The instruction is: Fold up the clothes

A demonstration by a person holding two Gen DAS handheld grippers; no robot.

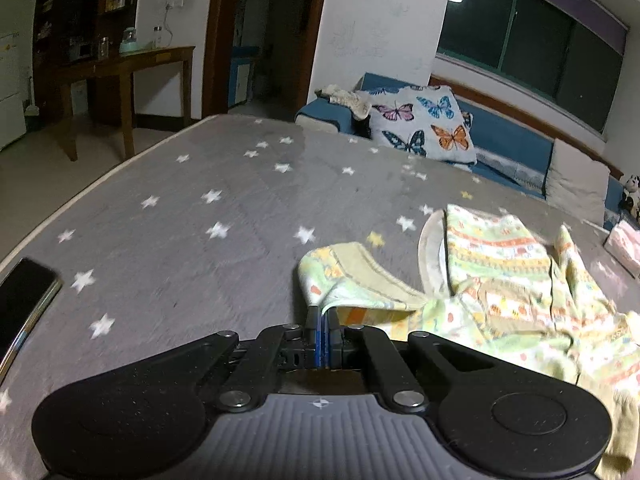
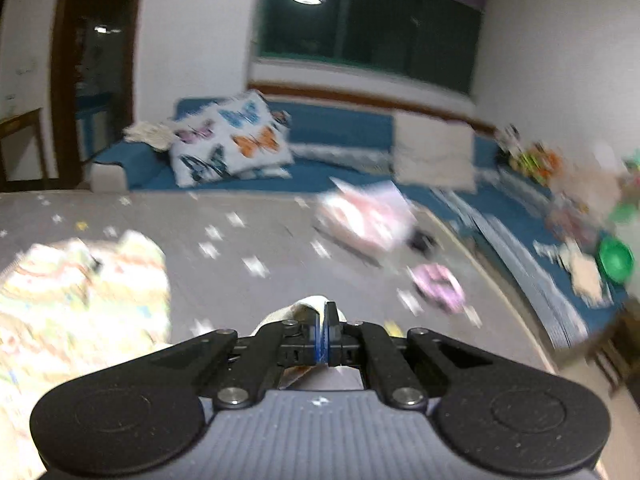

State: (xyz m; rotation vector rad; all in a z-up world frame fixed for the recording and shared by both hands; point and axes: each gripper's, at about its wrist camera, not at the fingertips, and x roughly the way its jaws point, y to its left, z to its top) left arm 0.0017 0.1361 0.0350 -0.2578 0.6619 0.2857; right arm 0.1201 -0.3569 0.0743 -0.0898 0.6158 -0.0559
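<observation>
A small pale green and yellow patterned garment (image 1: pixel 500 280) lies crumpled on the grey star-print bed cover (image 1: pixel 192 216), at the right in the left wrist view. My left gripper (image 1: pixel 323 314) is shut on one edge of it, and the cloth folds up over the fingertips. In the blurred right wrist view the same garment (image 2: pixel 80 300) is at the left. My right gripper (image 2: pixel 323 312) is shut on a pale cloth edge (image 2: pixel 308 305) that bunches over its tips.
A black phone (image 1: pixel 24 304) lies at the bed's left edge. A pink folded item (image 2: pixel 364 216) and a small purple object (image 2: pixel 438 286) lie on the cover to the right. A blue sofa (image 1: pixel 508 140) with a butterfly pillow (image 1: pixel 420 120) runs behind the bed.
</observation>
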